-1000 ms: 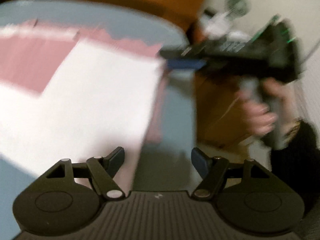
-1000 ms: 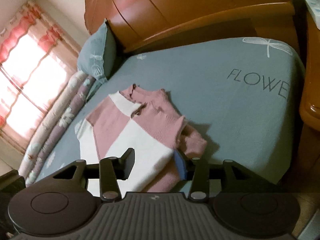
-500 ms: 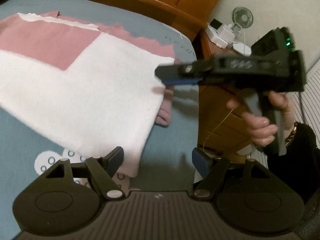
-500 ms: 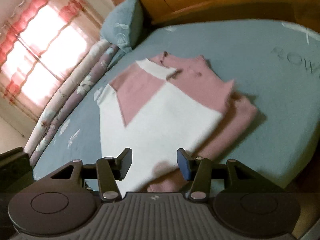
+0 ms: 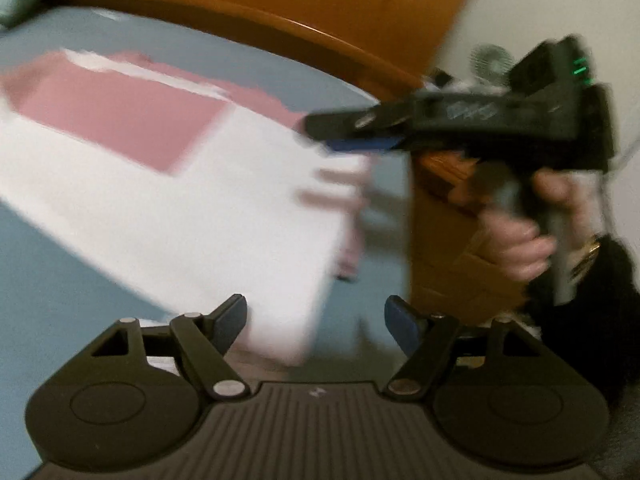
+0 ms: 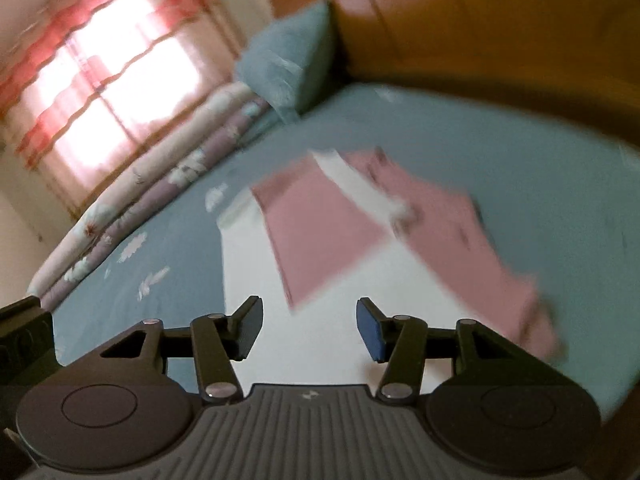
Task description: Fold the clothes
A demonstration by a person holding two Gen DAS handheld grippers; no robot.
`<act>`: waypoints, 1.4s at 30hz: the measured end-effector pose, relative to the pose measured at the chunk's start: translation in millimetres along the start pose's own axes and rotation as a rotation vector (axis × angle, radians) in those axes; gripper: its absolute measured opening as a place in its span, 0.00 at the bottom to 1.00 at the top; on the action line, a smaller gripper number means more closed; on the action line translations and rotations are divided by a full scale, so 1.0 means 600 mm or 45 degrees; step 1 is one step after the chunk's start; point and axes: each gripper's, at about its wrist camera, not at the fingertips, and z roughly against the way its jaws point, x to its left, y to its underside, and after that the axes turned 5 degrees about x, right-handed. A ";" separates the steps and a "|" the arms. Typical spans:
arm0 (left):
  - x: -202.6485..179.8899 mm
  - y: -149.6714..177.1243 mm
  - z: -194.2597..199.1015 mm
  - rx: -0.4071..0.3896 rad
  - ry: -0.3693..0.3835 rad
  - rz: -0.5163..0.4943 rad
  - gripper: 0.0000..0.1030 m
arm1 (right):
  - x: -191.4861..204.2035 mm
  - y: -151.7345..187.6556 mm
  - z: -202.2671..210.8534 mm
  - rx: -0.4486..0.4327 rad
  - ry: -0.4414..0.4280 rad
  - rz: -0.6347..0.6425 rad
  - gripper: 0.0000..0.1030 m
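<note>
A pink and white sweater lies folded on the blue bed sheet, blurred by motion. My left gripper hovers open over the sweater's near right corner with nothing between its fingers. My right gripper hangs above the white part of the sweater; its jaws are opening and hold nothing. In the left wrist view the right gripper shows side-on above the sweater's right edge, with a person's hand on its handle.
A wooden headboard runs along the far side of the bed. A blue pillow and a rolled floral quilt lie by the curtained window. A wooden bedside cabinet stands past the bed's right edge.
The right gripper has risen, rolled and spread its jaws wider, so its view now tilts toward the window. The left gripper has drawn back a little. The sweater lies where it was.
</note>
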 end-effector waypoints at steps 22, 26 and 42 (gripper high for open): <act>0.380 -0.171 -0.035 -0.412 -0.495 0.167 0.73 | 0.170 -0.236 -0.508 0.076 0.015 0.803 0.23; 0.408 -0.148 -0.045 -0.441 -0.454 0.229 0.73 | 0.172 -0.232 -0.570 0.123 0.027 0.815 0.23; 0.400 -0.175 -0.063 -0.431 -0.416 0.175 0.74 | 0.106 -0.300 -0.534 0.140 -0.099 0.428 0.40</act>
